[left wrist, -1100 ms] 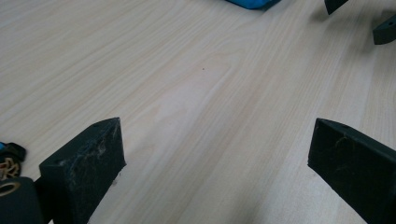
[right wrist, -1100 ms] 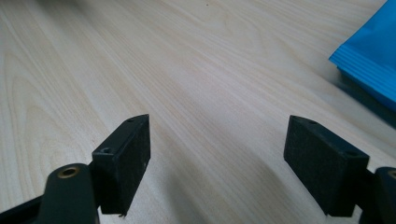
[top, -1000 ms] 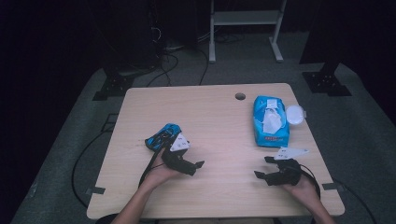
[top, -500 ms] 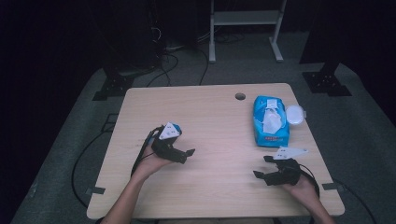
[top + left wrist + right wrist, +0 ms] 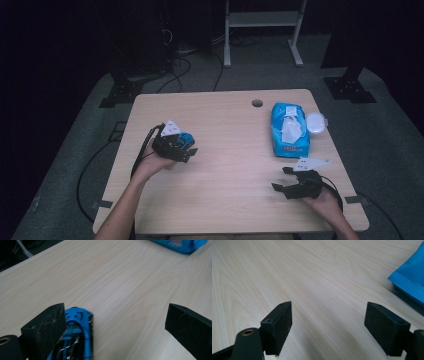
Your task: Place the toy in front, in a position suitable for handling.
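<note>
table (image 5: 225,200) evenly lit; dark surroundings; close-ups blurred

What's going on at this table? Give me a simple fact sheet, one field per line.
Setting: wooden table, dark room
Left gripper: jaws wide open, blue toy car beside one jaw, not clamped
Right gripper: jaws open, nothing between them, over bare table near the front edge
Wipes pack: blue, lying flat on the right side, flap open, white wipe showing
Round white lid: beside the pack
Hole: in the tabletop near the far edge
</note>
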`<state>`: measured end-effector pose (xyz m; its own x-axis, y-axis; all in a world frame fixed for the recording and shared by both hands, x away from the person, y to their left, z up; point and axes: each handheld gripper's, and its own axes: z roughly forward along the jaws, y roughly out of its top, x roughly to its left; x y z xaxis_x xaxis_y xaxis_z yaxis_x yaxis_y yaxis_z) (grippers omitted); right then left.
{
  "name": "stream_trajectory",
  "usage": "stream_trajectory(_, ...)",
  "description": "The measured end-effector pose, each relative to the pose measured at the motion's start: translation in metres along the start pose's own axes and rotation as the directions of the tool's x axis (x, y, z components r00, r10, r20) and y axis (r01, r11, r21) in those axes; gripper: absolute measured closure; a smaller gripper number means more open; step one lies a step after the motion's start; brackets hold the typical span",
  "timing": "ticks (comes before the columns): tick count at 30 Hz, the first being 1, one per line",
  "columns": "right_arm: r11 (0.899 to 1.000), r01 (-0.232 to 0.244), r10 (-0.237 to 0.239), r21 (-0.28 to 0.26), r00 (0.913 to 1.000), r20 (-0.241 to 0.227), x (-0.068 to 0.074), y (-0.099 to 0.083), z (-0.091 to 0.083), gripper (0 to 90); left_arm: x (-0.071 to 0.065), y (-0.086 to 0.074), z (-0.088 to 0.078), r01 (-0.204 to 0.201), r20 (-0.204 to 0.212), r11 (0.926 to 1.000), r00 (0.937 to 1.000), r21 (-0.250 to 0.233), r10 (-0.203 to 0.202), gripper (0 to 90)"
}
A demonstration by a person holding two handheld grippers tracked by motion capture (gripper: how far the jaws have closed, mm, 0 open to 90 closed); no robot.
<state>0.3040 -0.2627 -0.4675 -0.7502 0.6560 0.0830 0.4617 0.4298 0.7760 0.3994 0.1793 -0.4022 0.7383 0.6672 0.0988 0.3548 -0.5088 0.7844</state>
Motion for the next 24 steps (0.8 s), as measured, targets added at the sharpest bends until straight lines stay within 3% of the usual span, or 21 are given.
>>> stream_trajectory(7, 1.000, -0.003, 0.003, 0.008, 1.0000, -0.005, 0.000, 0.000, 0.000, 21.5, 0.018, -0.004, 0.001, 0.031, -0.032, 0.9995, 0.9990, 0.008, -0.031, 2.9)
stream_trajectory(8, 1.000, 0.002, -0.002, 0.006, 1.0000, -0.006, 0.000, 0.000, 0.000, 21.6, 0.024, -0.007, 0.003, 0.050, -0.034, 0.9984, 0.9982, 0.026, -0.049, 2.9)
stream_trajectory(15, 1.000, 0.003, -0.003, 0.010, 1.0000, -0.008, 0.000, 0.000, 0.001, 21.6, 0.038, -0.015, 0.013, 0.070, -0.063, 0.9934, 0.9959, 0.091, -0.065, 2.9)
stream_trajectory(24, 1.000, 0.000, 0.000, 0.010, 1.0000, -0.008, 0.000, -0.001, 0.000, 21.6, 0.044, -0.025, 0.031, 0.059, -0.064, 0.9808, 0.9968, 0.186, -0.048, 4.5)
